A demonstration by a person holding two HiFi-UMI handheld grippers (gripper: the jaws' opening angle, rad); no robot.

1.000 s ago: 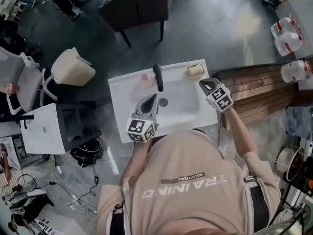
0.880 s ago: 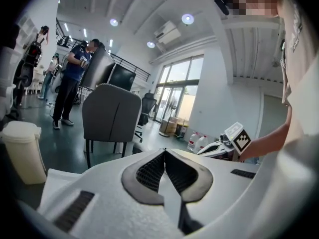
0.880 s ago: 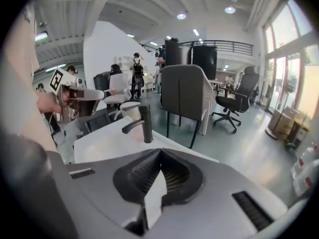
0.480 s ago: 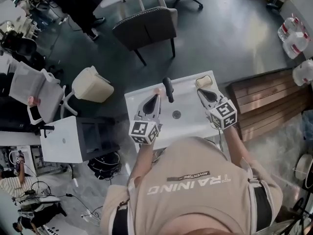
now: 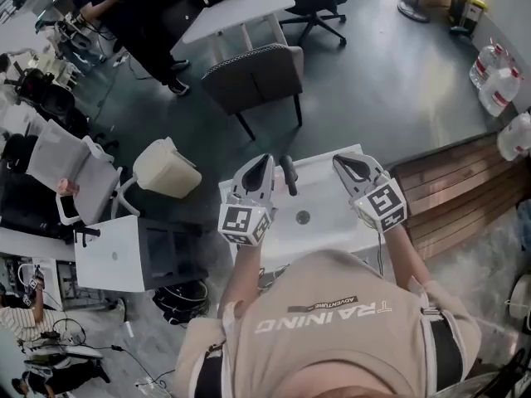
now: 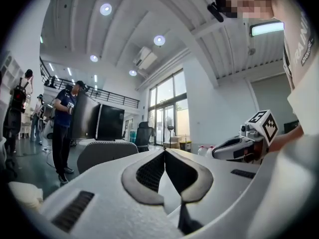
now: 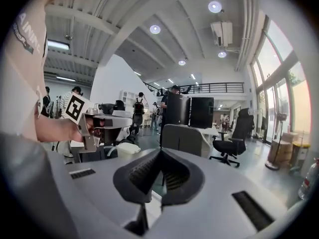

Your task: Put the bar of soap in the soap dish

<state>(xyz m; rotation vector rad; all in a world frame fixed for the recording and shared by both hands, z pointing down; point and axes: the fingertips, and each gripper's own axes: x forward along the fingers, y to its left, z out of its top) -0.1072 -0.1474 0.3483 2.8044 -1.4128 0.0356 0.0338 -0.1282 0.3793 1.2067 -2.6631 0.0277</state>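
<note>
In the head view a white sink (image 5: 332,226) with a black tap (image 5: 289,175) and a round drain (image 5: 303,217) lies below both grippers. My left gripper (image 5: 261,161) is held over the sink's back left, left of the tap. It is shut and holds nothing, with its tips touching (image 6: 164,152). My right gripper (image 5: 342,159) hangs over the back right corner, also shut and empty (image 7: 159,151). Both point about level, out into the room. Neither the soap bar nor the soap dish shows; the grippers cover the sink's back corners.
Behind the sink stands a grey chair (image 5: 253,77), with a beige bin (image 5: 166,168) to its left. A white cabinet (image 5: 112,255) is at the left. A wooden platform (image 5: 465,189) and water bottles (image 5: 496,77) are at the right. People stand at the far desks (image 6: 65,118).
Both grippers have risen from over the basin and now point out level. The cream bar at the back right corner and the pink thing by the tap are now covered.
</note>
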